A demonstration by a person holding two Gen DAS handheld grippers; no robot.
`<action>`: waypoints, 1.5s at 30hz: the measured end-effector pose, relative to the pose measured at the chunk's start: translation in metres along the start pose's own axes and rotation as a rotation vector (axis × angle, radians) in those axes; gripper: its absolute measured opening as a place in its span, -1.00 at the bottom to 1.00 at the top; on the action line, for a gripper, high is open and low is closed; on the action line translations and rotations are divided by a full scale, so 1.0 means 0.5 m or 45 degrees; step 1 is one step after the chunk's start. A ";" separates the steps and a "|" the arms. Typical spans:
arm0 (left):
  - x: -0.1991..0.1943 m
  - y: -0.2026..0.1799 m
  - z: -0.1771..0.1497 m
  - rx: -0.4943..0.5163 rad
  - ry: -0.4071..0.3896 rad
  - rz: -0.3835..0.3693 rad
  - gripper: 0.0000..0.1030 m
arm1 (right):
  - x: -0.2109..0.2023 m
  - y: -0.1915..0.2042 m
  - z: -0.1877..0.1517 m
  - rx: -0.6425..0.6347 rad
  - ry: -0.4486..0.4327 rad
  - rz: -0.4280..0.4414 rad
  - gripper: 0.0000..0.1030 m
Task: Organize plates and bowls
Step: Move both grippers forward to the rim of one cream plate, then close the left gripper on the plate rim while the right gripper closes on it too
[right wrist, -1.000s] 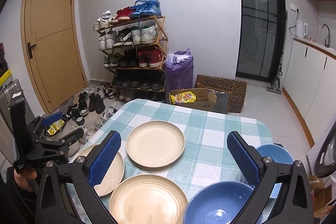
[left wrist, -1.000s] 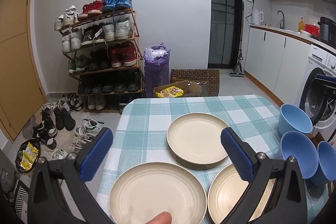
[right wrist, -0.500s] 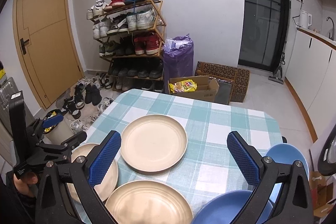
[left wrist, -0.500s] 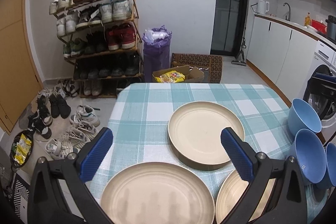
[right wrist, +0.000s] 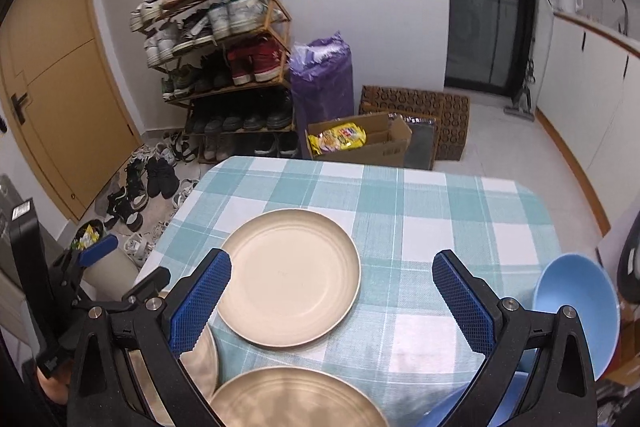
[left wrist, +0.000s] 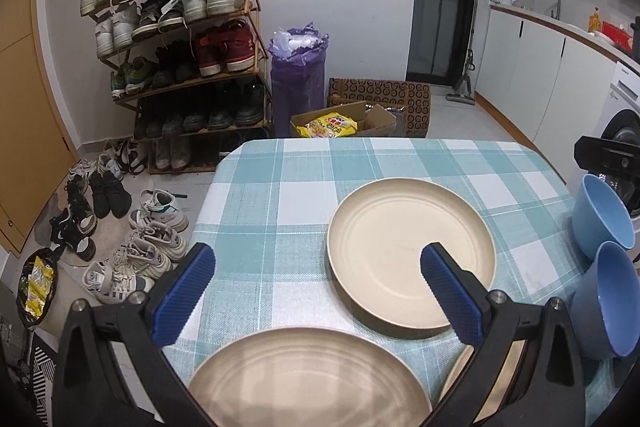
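Hovering over teal-and-white checked tablecloth table (left wrist: 280, 195), left gripper (left wrist: 316, 291) and right gripper (right wrist: 330, 291) both spread wide, holding nothing. Three round cream plates on cloth: far plate (left wrist: 408, 247), near-left plate (left wrist: 308, 379), third plate (left wrist: 460, 371) half hidden. Two light-blue plastic bowls (left wrist: 600, 215) at table's right edge.

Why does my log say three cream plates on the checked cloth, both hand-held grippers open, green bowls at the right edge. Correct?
One error: the bowls at the right edge are blue, not green, as the left wrist view shows. The rest holds: three cream plates on the checked cloth, left hand-held gripper and right hand-held gripper both open.
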State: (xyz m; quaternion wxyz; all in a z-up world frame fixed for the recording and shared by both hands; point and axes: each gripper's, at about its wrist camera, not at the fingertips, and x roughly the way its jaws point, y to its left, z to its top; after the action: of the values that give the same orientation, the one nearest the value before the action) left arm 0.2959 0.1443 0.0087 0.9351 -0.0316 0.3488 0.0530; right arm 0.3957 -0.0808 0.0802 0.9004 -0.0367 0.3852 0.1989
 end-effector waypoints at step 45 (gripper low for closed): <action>0.223 -0.005 -0.028 -0.016 0.340 -0.014 0.95 | 0.368 -0.045 -0.059 0.070 0.468 -0.143 0.82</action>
State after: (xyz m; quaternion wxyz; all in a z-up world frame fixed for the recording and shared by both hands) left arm 0.3709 0.1491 -0.0748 0.8805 -0.0461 0.4697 0.0453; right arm 0.4993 -0.0473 -0.0725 0.8251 -0.0693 0.5459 0.1279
